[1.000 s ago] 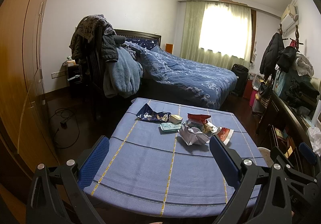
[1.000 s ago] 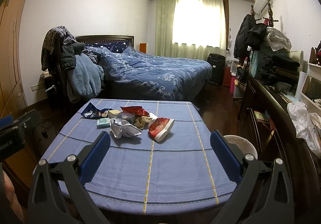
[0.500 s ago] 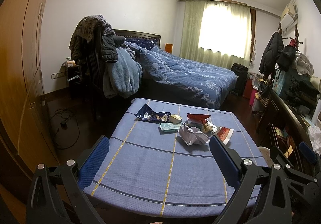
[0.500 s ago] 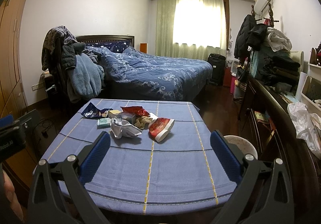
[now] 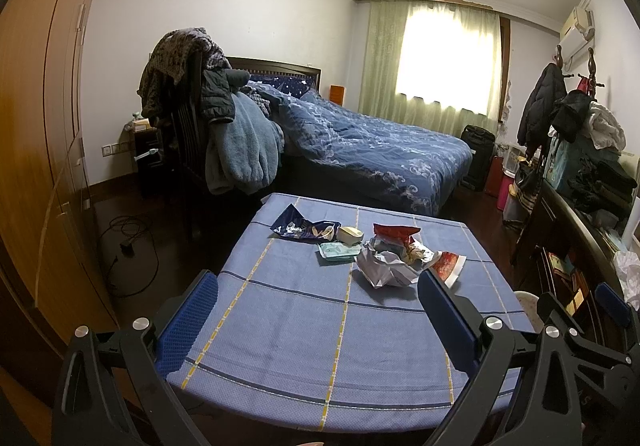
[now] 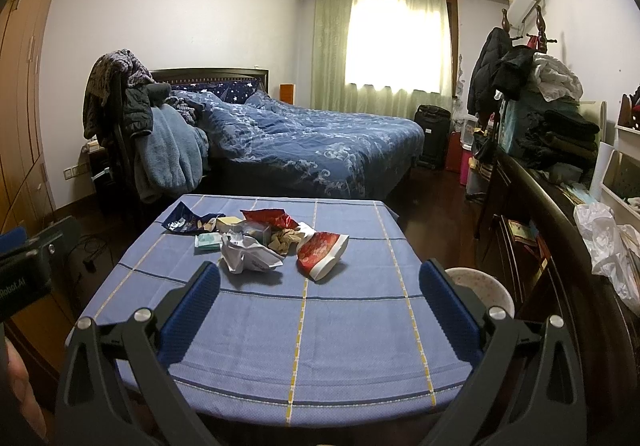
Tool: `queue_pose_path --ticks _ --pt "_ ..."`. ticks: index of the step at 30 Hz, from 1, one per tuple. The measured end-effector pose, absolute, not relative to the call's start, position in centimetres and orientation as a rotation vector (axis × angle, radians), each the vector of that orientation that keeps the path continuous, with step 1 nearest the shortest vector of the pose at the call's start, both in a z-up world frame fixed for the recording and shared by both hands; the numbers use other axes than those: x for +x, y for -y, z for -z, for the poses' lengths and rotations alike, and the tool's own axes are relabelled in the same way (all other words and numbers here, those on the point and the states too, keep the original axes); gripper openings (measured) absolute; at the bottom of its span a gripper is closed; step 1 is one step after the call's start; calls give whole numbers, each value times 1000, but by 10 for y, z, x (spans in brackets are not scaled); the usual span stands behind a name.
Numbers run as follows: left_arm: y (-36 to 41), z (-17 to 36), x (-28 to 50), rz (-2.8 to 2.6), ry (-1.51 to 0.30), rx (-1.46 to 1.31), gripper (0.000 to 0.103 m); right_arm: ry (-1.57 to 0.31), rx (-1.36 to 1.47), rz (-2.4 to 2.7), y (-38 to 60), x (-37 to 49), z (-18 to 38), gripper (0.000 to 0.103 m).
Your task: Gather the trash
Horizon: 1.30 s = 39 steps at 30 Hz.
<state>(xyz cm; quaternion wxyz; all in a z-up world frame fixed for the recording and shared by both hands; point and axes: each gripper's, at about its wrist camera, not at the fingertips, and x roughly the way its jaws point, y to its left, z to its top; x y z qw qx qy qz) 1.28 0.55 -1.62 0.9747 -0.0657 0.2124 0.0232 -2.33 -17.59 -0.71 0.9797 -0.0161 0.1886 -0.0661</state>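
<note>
A pile of trash lies on the far half of a table with a blue cloth (image 5: 304,330) (image 6: 340,318). It holds a crumpled white paper (image 5: 382,266) (image 6: 248,252), a red wrapper with a white edge (image 5: 448,266) (image 6: 322,252), a dark blue snack bag (image 5: 304,228) (image 6: 186,221), a teal packet (image 5: 336,251) (image 6: 208,242) and a red bag (image 5: 394,233) (image 6: 272,217). My left gripper (image 5: 318,316) is open and empty over the table's near half. My right gripper (image 6: 320,302) is open and empty there too.
A white basin (image 6: 482,288) (image 5: 528,304) stands on the floor right of the table. A dark cabinet (image 6: 560,246) with clothes and a white plastic bag (image 6: 604,238) runs along the right. A bed (image 6: 312,150) and a chair draped with clothes (image 5: 216,134) stand behind.
</note>
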Motion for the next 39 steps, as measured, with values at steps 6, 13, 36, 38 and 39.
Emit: queue_pose_path --ticks 6,13,36,38,39 --pt "-5 16 13 -46 -429 -132 99 -380 -34 133 176 -23 7 100" --pt "-5 17 13 -47 -430 -133 99 -381 -34 133 176 -23 7 100" --pt "-3 91 143 -7 -691 -164 99 -677 72 138 219 87 77 100" --pt "8 97 160 27 -718 -156 99 -694 87 147 227 99 81 100" --pt "19 102 170 44 -737 -147 99 -699 92 155 230 105 83 100"
